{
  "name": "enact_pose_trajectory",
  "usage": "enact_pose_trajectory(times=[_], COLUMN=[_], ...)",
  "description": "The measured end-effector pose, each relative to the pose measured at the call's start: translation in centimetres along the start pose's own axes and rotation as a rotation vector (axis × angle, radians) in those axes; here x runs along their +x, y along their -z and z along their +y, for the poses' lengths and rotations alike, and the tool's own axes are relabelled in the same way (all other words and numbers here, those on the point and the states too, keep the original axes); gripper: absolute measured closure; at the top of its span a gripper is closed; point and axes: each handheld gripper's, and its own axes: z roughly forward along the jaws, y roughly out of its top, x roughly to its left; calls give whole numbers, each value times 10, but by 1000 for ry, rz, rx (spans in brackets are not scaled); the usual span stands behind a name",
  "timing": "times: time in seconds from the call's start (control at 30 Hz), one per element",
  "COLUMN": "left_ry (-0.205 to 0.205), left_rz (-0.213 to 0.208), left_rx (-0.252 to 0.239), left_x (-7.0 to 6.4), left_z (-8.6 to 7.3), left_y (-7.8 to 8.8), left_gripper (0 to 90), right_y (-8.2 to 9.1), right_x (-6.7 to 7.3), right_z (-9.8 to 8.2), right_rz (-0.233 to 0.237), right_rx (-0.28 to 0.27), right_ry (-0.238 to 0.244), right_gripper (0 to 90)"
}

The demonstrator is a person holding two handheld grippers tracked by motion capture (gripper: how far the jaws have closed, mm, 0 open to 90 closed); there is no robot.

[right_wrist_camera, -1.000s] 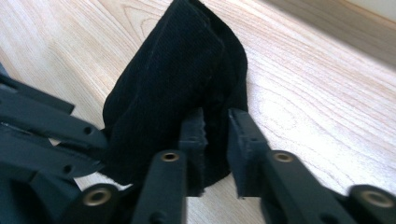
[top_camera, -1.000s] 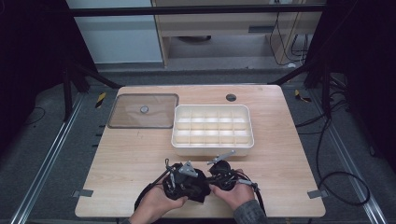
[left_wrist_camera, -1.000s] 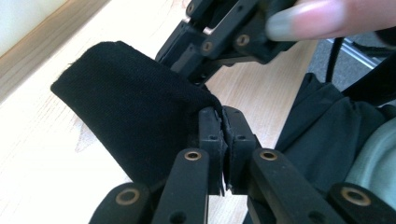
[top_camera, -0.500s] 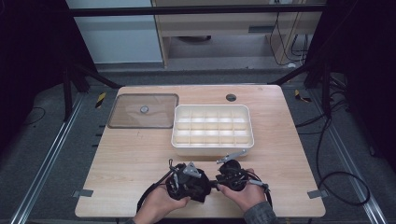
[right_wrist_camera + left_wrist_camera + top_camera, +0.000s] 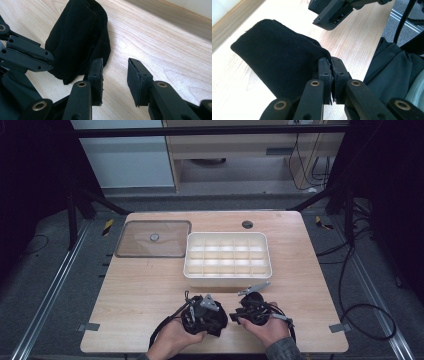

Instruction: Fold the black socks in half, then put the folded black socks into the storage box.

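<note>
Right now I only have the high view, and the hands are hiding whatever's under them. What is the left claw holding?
Observer: The left claw is clamped shut on the edge of a black cloth, folded and resting on the table.
Operator: Is the right claw on it too?
Observer: No. The right claw has its jaws apart with nothing between them; the cloth sits just beside its left jaw.
Operator: Is the cloth flat?
Observer: No, it stands up in a folded bundle, seen from the right gripper view.
</note>
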Motion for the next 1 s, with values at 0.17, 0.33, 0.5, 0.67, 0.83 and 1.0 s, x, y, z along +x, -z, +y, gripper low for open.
enact_pose_trajectory(times=[0.17, 0.33, 0.5, 0.67, 0.83, 1.0], left_ry=[-10, -28, -31, -35, -31, -32], left_rz=[1, 7, 10, 8, 5, -2], left_rx=[13, 29, 44, 53, 52, 53], left_x=[-1, -4, -5, -4, -5, -4], left_z=[3, 7, 11, 12, 12, 13], left_y=[-6, -12, -15, -19, -21, -23], left_gripper=[868, 868, 867, 866, 866, 866], right_y=[1, 4, 7, 9, 9, 11], right_x=[-3, -6, -11, -13, -14, -14], right_z=[-1, -3, -6, -9, -11, -11], right_rz=[-2, -7, -12, -10, -10, -5], right_rx=[-3, -9, -12, -17, -17, -30], right_ry=[-1, -12, -22, -25, -29, -26], right_gripper=[661, 661, 661, 664, 671, 680])
